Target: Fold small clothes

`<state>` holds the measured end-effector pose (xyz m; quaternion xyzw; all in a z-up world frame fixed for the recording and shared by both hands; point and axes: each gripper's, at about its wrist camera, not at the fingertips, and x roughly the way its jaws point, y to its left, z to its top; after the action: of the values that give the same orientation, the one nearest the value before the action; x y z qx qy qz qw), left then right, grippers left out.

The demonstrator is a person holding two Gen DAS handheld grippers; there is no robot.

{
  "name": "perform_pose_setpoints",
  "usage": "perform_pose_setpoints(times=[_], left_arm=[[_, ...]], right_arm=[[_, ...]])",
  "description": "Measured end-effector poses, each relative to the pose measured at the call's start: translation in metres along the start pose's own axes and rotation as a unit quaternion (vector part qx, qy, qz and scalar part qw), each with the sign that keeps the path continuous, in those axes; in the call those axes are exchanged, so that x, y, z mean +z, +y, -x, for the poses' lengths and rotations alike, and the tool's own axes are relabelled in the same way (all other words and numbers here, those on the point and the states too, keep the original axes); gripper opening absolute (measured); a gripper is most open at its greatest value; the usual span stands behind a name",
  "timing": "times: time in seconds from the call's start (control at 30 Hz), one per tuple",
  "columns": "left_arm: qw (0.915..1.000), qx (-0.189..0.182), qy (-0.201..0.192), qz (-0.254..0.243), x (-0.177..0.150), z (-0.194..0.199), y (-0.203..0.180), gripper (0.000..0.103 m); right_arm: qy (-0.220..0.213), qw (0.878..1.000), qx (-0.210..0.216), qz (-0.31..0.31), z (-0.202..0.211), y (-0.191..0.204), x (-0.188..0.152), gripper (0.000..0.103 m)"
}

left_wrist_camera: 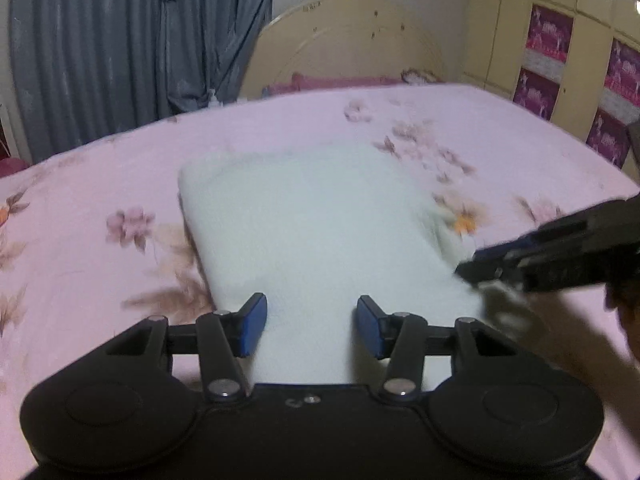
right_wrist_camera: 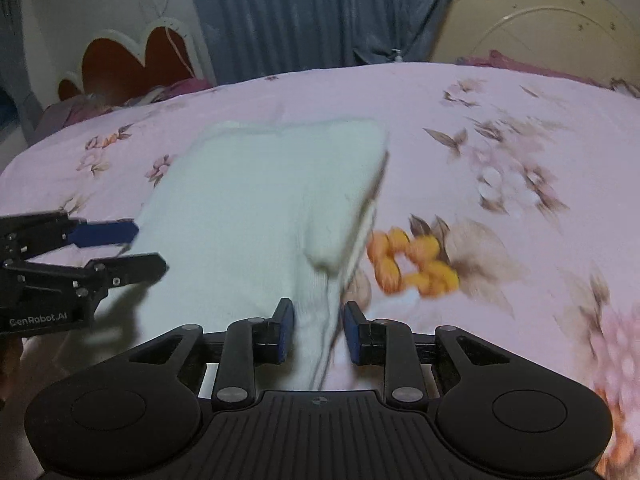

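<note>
From my left wrist camera I see my left gripper [left_wrist_camera: 311, 325] with its blue pads spread apart, and the pale white garment [left_wrist_camera: 316, 224] passes between them without either pad pressing on it, so I judge this tool holds nothing and only stays over the near edge. The garment lies flat on the pink flowered bedsheet [left_wrist_camera: 100, 184], in the middle of the bed, already doubled into a thick rectangle. At the right side my right gripper [left_wrist_camera: 476, 264] comes in at the garment's right near corner; I think it is there to take the edge for the next fold, but the blur does not let me tell if it pinches. Behind the bed stand a grey-blue curtain [left_wrist_camera: 120, 40], a cream headboard [left_wrist_camera: 348, 44] and a wardrobe [left_wrist_camera: 560, 40], all well apart from the work. From my right wrist camera the right gripper [right_wrist_camera: 319, 332] has its pads set rather narrow, and a raised fold of the garment [right_wrist_camera: 256, 184] runs down between them; whether the pads really press it I cannot tell. The left gripper [right_wrist_camera: 138, 248] shows at the left, its fingers parted over the garment's edge. On the sheet, an orange flower print [right_wrist_camera: 412, 266] lies just beside the garment, and a heart-shaped board [right_wrist_camera: 132, 60] stands far behind. Nothing is in the way on the bed.
</note>
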<state>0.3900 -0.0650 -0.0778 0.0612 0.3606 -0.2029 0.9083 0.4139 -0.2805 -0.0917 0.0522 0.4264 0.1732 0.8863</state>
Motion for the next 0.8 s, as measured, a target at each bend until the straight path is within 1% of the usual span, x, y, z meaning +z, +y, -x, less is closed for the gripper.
perform_pose_setpoints(times=[0.07, 0.13, 0.27, 0.3, 0.37, 0.43, 0.53, 0.6, 0.63, 0.67, 0.7, 0.73, 0.77, 0.8], left_arm=[[0.9999, 0.008, 0.008, -0.011, -0.012, 0.007, -0.009, 0.049], [0.9998, 0.012, 0.012, -0.01, -0.021, 0.013, -0.013, 0.049], [0.9994, 0.024, 0.023, -0.01, -0.029, 0.025, -0.016, 0.05], [0.9993, 0.026, 0.025, -0.008, -0.03, 0.027, -0.016, 0.05], [0.9992, 0.029, 0.028, -0.008, -0.028, 0.027, -0.017, 0.052], [0.9989, 0.034, 0.031, -0.006, -0.028, 0.024, -0.017, 0.055], [0.9987, 0.038, 0.033, -0.002, -0.029, 0.026, -0.018, 0.056], [0.9986, 0.04, 0.035, -0.002, -0.03, 0.026, -0.018, 0.058], [0.9985, 0.04, 0.037, -0.001, -0.031, 0.025, -0.018, 0.06], [0.9984, 0.039, 0.041, 0.003, -0.032, 0.025, -0.017, 0.064], [0.9983, 0.037, 0.044, 0.012, -0.032, 0.026, -0.014, 0.065], [0.9981, 0.036, 0.045, 0.022, -0.032, 0.028, -0.01, 0.071], [0.9977, 0.04, 0.043, 0.033, -0.032, 0.031, -0.005, 0.078], [0.9975, 0.045, 0.032, 0.045, -0.031, 0.035, 0.001, 0.082]], right_arm=[[0.007, 1.0, -0.001, 0.002, 0.008, 0.001, -0.009, 0.026], [0.018, 1.0, -0.005, 0.011, 0.017, 0.002, -0.022, 0.026], [0.023, 1.0, -0.007, 0.003, 0.033, 0.0, -0.038, 0.026], [0.018, 1.0, -0.012, -0.003, 0.039, -0.001, -0.037, 0.026], [-0.014, 1.0, -0.015, -0.007, 0.052, 0.002, -0.035, 0.026], [-0.042, 0.999, 0.002, -0.005, 0.062, 0.007, -0.032, 0.026], [-0.065, 0.998, 0.019, 0.019, 0.063, 0.019, -0.031, 0.026], [-0.055, 0.997, 0.031, 0.034, 0.053, 0.025, -0.029, 0.026], [-0.03, 0.998, 0.015, 0.045, 0.042, 0.026, -0.031, 0.026], [0.006, 0.999, -0.015, 0.052, 0.027, 0.025, -0.033, 0.026], [0.015, 0.999, -0.018, 0.048, 0.022, 0.019, -0.037, 0.026], [0.013, 0.999, -0.008, 0.03, 0.024, 0.012, -0.035, 0.026], [0.012, 1.0, -0.009, 0.019, 0.028, 0.008, -0.032, 0.026], [0.001, 1.0, -0.021, 0.018, 0.033, 0.006, -0.028, 0.026]])
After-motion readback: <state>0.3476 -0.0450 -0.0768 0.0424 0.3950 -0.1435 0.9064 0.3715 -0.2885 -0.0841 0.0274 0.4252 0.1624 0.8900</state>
